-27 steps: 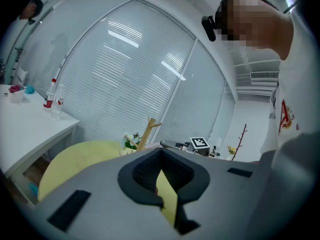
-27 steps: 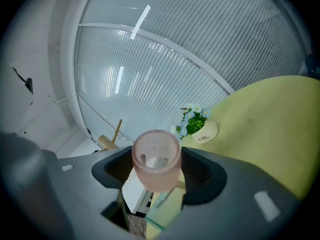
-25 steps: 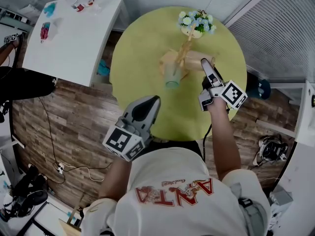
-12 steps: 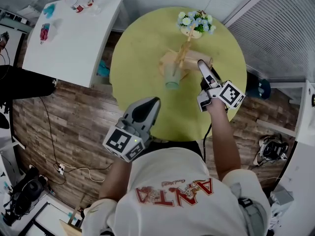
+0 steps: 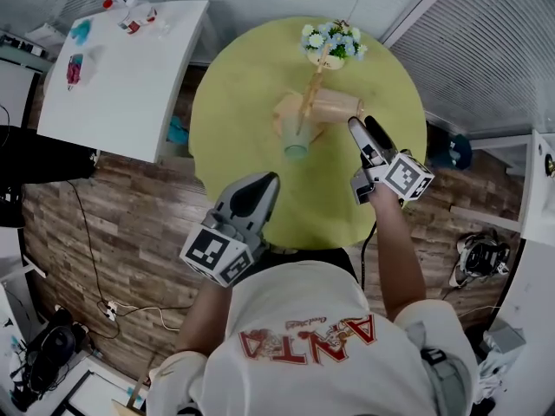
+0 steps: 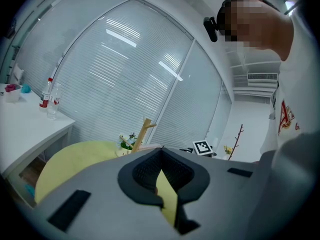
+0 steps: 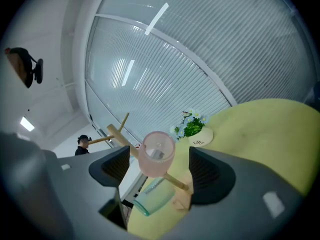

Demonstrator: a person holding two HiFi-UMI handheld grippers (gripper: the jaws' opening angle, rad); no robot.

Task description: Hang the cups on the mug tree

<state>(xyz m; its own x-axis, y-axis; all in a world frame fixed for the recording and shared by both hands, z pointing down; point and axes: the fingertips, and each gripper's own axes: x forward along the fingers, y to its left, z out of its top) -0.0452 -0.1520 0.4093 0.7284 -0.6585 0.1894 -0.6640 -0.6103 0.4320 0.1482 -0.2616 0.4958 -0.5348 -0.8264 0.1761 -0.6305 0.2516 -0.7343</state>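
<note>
My right gripper point(image 7: 159, 170) stood released, its jaws having just been opening to their widest. In the right gripper view the pink cup point(image 7: 157, 154) sat between them at centre frame, but neither pad touched it. That cup hung on a slanted peg of the mug tree point(image 7: 118, 133), mouth turned toward my camera, so I judged it handed over to the tree and no longer carried by me. Just below it, toward the lower middle of that view, the teal cup point(image 7: 152, 198) hung from a lower peg, its mouth tipped down and to the left. Behind the tree, right of centre, stood the flower pot point(image 7: 196, 134) on the yellow table point(image 7: 260, 134). My left gripper point(image 6: 161, 176) was clenched on nothing, its pads meeting at the tips with only table showing through the gap, parked low and left of centre in the head view, well apart from the tree. I reckoned the task was as good as finished: two cups were up and I saw no loose cup on the yellow table. On the white table point(image 5: 121, 59) at the upper left lay small items I couldn't identify. What was left, I judged, was drawing the right gripper back without nudging the pink cup off its peg.
</note>
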